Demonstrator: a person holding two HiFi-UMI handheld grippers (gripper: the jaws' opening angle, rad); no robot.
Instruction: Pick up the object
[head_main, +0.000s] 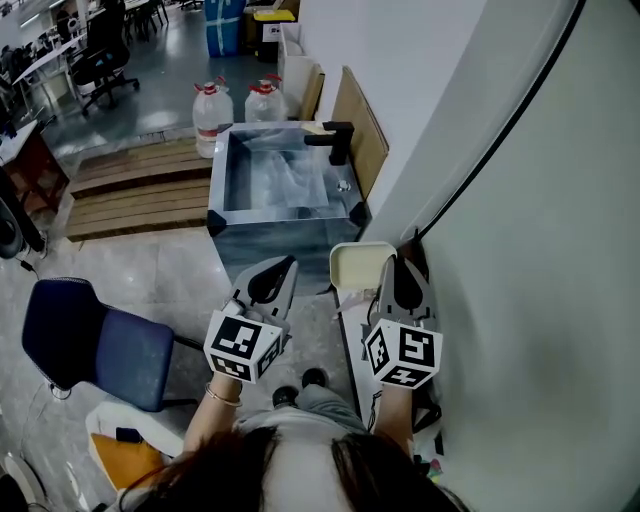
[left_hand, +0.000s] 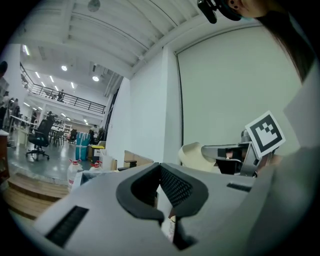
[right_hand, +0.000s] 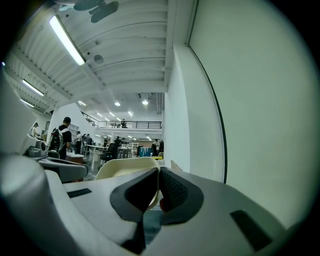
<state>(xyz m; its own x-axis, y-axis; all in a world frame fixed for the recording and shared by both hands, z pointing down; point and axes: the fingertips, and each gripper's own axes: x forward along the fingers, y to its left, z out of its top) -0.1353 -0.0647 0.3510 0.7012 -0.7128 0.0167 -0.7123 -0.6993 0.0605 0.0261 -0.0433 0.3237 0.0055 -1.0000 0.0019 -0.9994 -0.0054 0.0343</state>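
Holding them side by side, you have the left grey two-jaw gripper (head_main: 288, 262) and the right grey two-jaw gripper (head_main: 394, 260) with fingertips pressed together on nothing. Any grasp, I judge, needs them spread first. Which object is meant isn't clear, and none lies between the fingers. Just past them stands a cream plastic chair (head_main: 352, 262), and farther off a metal-framed tank (head_main: 222, 205) with a black tap (head_main: 334, 138).

The left gripper (left_hand: 160, 167) has its jaws closed tip to tip with nothing between them. Ahead to its right are a cream chair back (left_hand: 192, 154) and the right gripper (left_hand: 210, 149). Water bottles (left_hand: 75, 172) stand ahead to its left.
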